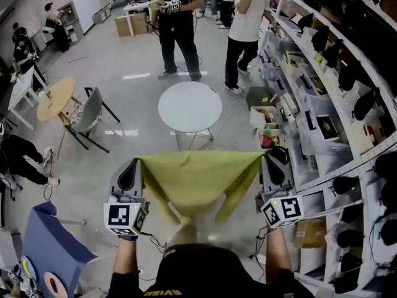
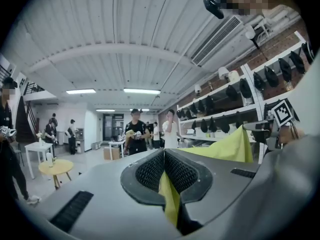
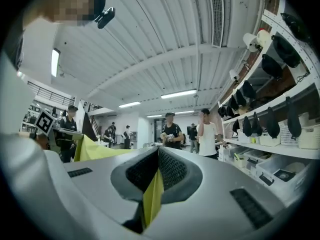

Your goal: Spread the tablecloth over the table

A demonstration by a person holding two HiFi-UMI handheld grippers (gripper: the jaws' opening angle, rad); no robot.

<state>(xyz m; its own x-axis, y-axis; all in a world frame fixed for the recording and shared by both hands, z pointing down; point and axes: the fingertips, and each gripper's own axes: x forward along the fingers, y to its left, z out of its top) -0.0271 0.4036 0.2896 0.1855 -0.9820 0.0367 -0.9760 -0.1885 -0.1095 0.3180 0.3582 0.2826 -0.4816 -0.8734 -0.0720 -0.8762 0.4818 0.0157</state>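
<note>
Both sets of jaws pinch corners of the yellow-green tablecloth point(image 1: 197, 180), left gripper point(image 1: 129, 177) and right gripper point(image 1: 272, 174) stretching it taut, short of the round white table point(image 1: 189, 106). Carrying step; next it needs bringing over the tabletop and lowering.

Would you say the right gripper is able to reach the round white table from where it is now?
Probably not without stepping forward: the right gripper, shut on a corner of the green tablecloth, hangs short of the white table. Only bare floor lies between, so the way looks free.
</note>
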